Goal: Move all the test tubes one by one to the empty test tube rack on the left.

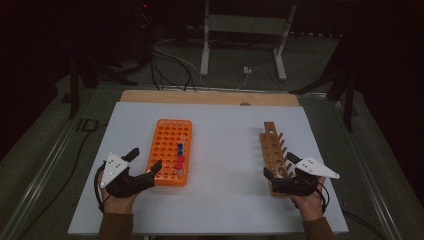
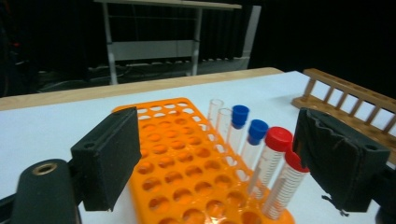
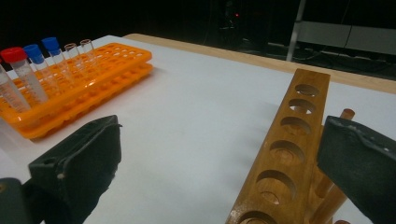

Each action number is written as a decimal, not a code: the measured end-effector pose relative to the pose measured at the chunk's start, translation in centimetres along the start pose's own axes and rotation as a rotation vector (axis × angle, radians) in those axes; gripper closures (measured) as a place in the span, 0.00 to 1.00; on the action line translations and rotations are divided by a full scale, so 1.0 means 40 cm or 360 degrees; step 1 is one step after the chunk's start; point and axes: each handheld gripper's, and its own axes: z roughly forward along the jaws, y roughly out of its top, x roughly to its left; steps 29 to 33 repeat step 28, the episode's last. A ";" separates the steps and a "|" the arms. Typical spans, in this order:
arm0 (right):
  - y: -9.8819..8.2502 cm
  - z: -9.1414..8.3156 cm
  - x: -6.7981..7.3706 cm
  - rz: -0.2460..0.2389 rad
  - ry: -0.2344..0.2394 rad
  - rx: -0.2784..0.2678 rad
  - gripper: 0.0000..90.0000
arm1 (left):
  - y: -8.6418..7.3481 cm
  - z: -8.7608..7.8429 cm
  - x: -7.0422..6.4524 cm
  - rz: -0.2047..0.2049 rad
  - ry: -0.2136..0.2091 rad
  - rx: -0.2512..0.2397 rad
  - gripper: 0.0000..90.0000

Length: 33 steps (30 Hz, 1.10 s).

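Observation:
An orange tube rack [image 1: 170, 145] stands on the white sheet [image 1: 225, 200], left of centre. Along its right side it holds two red-capped tubes [image 2: 279, 138], two blue-capped tubes [image 2: 240, 114] and two uncapped clear ones [image 2: 215, 105]. A wooden rack [image 1: 274, 150] with round holes lies to the right. My left gripper [image 1: 145, 159] is open at the orange rack's near left corner; in the left gripper view its jaws stand wide apart with nothing pressed between the pads [image 2: 112, 154]. My right gripper [image 1: 280, 167] is open at the wooden rack's near end [image 3: 289, 140].
A wooden board edge [image 1: 210, 96] runs along the far side of the sheet. Beyond it, cables [image 1: 170, 65] lie on the floor and a white desk frame [image 1: 245, 25] stands in the dark. Bare sheet separates the two racks.

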 end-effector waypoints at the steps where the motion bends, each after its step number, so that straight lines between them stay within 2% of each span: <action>1: -0.001 0.000 0.001 0.0000 -0.0001 0.0000 0.00 | -0.001 -0.001 0.002 -0.0001 0.0015 0.0004 0.11; 5: -0.003 -0.001 0.003 -0.0003 -0.0002 -0.0008 0.00 | -0.003 -0.005 0.010 -0.0010 0.0055 0.0017 0.03; 8: -0.005 -0.001 0.002 0.0000 -0.0008 -0.0016 0.00 | -0.006 -0.005 0.017 -0.0011 0.0067 0.0035 0.01; 17: -0.008 -0.001 -0.005 0.0014 -0.0015 -0.0016 0.00 | -0.016 0.001 0.027 -0.0001 0.0062 0.0081 0.01; 28: -0.010 0.002 -0.011 0.0045 -0.0025 0.0014 0.00 | -0.030 0.015 0.022 -0.0010 0.0036 0.0151 0.01; 33: -0.010 0.002 -0.011 0.0045 -0.0025 0.0014 0.00 | -0.030 0.015 0.022 -0.0010 0.0036 0.0151 0.01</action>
